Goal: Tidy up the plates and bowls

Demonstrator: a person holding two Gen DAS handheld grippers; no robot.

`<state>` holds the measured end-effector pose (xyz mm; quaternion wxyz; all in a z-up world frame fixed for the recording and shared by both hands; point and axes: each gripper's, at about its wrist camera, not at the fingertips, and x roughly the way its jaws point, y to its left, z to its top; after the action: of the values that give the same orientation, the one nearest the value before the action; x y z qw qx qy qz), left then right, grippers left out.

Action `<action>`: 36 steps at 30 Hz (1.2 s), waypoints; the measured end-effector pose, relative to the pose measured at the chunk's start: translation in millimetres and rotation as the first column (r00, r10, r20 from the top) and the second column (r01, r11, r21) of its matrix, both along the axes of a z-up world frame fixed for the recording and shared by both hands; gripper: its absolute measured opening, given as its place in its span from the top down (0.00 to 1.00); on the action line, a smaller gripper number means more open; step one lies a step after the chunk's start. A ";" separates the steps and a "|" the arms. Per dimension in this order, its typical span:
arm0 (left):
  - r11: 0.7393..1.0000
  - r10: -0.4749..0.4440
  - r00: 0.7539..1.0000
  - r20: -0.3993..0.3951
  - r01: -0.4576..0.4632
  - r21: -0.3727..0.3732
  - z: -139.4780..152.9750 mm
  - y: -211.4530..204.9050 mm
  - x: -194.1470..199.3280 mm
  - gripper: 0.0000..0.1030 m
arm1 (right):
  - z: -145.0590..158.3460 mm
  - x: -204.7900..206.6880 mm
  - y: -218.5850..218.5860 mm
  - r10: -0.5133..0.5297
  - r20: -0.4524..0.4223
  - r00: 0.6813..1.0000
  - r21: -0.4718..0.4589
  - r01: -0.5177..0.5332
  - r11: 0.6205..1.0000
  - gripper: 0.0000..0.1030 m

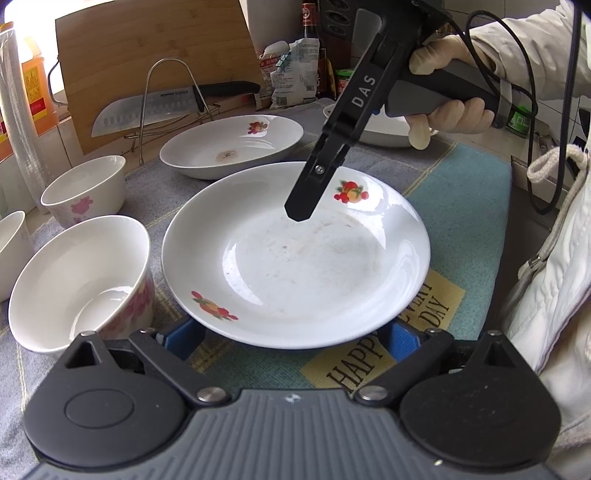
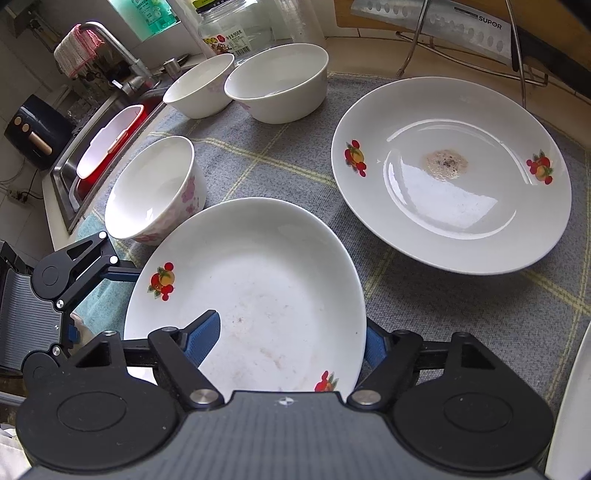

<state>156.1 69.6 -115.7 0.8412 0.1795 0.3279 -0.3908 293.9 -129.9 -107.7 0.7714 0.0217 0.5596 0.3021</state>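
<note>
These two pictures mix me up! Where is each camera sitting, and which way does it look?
Left wrist: on the left gripper, facing down across the plate toward the knife rack; shows its own jaws, the right gripper clamping the far rim, and a hand.
Right wrist: on the right gripper, facing across the plate toward the sink; shows its own jaws and the left gripper.
Shared: that plate, the stained plate, bowls.

The near plate is hiding the left gripper's blue fingertips; a third plate is running off the right edge; distant bottle labels are blurring.
</note>
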 end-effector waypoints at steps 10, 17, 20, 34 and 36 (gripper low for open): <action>1.000 -0.004 1.000 0.007 0.004 0.003 -0.1 -1.8 -2.8 0.04 | 0.0 0.1 -17.2 -0.014 -0.099 0.995 0.088 0.023 0.996 0.20; 1.000 -0.026 1.000 0.008 0.025 0.008 2.4 -2.4 0.7 0.04 | -0.2 0.1 -27.3 -0.028 -0.122 0.992 0.139 0.046 0.989 0.20; 0.999 -0.034 0.999 0.017 0.034 0.015 2.8 -2.6 2.0 0.04 | -1.0 1.0 -29.2 -0.041 -0.120 0.992 0.153 0.059 0.987 0.20; 0.999 -0.039 0.998 0.044 0.038 0.019 4.4 -3.6 -2.7 0.05 | 3.1 -5.8 -25.0 -0.032 -0.068 0.997 0.103 0.039 0.994 0.20; 0.999 -0.040 0.998 0.047 0.039 0.019 5.7 -4.2 -3.6 0.05 | 5.3 -7.5 -24.2 -0.035 -0.062 0.997 0.101 0.041 0.994 0.20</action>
<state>152.5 65.4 -110.1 0.8392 0.2027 0.3077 -0.4001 286.4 -154.1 -102.4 0.7578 0.0808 0.5658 0.3148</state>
